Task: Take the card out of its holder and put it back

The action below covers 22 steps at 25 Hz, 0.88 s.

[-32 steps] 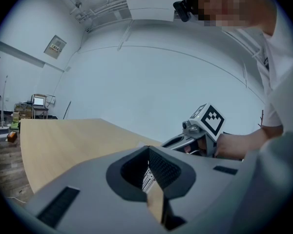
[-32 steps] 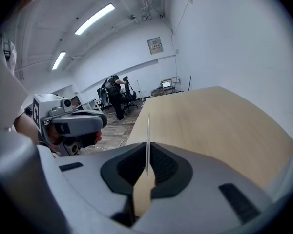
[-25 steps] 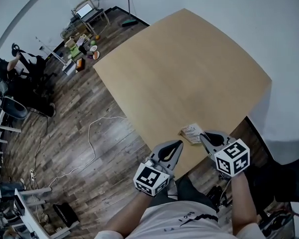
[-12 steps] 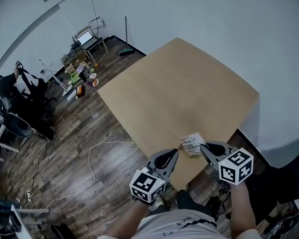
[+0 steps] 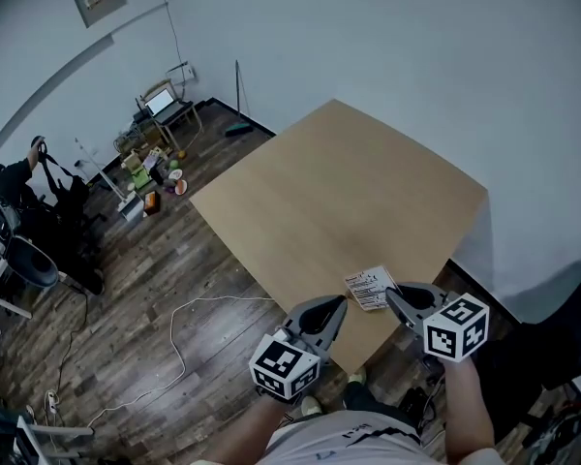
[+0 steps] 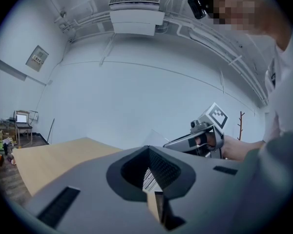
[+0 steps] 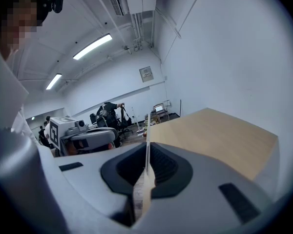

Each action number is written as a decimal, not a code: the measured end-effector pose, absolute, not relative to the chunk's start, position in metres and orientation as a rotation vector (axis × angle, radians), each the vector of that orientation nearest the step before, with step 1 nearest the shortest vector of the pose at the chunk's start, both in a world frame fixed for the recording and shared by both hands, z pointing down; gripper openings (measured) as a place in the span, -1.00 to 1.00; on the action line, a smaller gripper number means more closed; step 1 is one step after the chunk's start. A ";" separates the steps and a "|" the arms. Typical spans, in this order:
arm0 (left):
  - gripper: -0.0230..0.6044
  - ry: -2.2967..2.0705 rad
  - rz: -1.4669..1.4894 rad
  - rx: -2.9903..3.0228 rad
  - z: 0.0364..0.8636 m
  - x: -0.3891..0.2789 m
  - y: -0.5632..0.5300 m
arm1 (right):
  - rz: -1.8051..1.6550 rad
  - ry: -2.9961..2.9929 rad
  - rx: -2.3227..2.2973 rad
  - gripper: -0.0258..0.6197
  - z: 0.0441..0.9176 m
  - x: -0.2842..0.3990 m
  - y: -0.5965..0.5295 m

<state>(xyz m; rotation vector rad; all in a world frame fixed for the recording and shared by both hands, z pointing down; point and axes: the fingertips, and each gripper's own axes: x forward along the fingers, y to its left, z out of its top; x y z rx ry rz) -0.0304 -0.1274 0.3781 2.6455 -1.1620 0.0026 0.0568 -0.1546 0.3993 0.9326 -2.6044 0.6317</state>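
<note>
Right tool (image 5: 395, 296) has its jaws closed on a thin sheet seen edge-on, judged to be the holder (image 7: 147, 135) with the card (image 5: 371, 287) inside. From this tool's tip the card stretches away towards the person's left, flat and printed face up, close over the near edge of the tabletop (image 5: 339, 182); whether it rests on the wood cannot be told. Its long axis runs from one tool tip towards the other. Left tool (image 5: 337, 303) has its jaws drawn almost together with nothing between them. Its tip points at the card's far short end from just beside it. Sliding the card out probably means this tool pinching that end and pulling along the long axis, away from the right tool
</note>
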 end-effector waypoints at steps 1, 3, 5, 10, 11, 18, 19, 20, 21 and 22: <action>-0.89 -1.153 -0.003 2.639 0.377 -0.031 -0.126 | 0.632 -2.605 0.938 -0.83 0.398 0.056 -0.153; -0.89 -1.148 -0.010 2.626 0.378 -0.035 -0.124 | 0.628 -2.605 0.948 -0.83 0.396 0.053 -0.149; -0.89 -1.155 -0.017 2.614 0.379 -0.039 -0.121 | 0.622 -2.606 0.955 -0.83 0.395 0.051 -0.145; -0.89 -1.163 -0.038 2.610 0.377 -0.043 -0.117 | 0.612 -2.605 0.964 -0.83 0.392 0.049 -0.137; -0.89 -1.162 -0.040 2.611 0.376 -0.043 -0.116 | 0.612 -2.605 0.966 -0.83 0.392 0.048 -0.136; -0.89 -1.163 -0.052 2.616 0.374 -0.042 -0.115 | 0.598 -2.600 0.977 -0.83 0.387 0.052 -0.135; -0.89 -1.163 -0.055 2.615 0.374 -0.042 -0.116 | 0.595 -2.597 0.977 -0.83 0.388 0.053 -0.136; -0.89 -1.164 -0.058 2.613 0.375 -0.043 -0.117 | 0.592 -2.594 0.975 -0.83 0.389 0.054 -0.137; -0.89 -1.164 -0.059 2.610 0.377 -0.043 -0.119 | 0.590 -2.589 0.972 -0.83 0.390 0.055 -0.139; -0.89 -1.165 -0.057 2.607 0.379 -0.042 -0.120 | 0.586 -2.584 0.968 -0.83 0.393 0.056 -0.140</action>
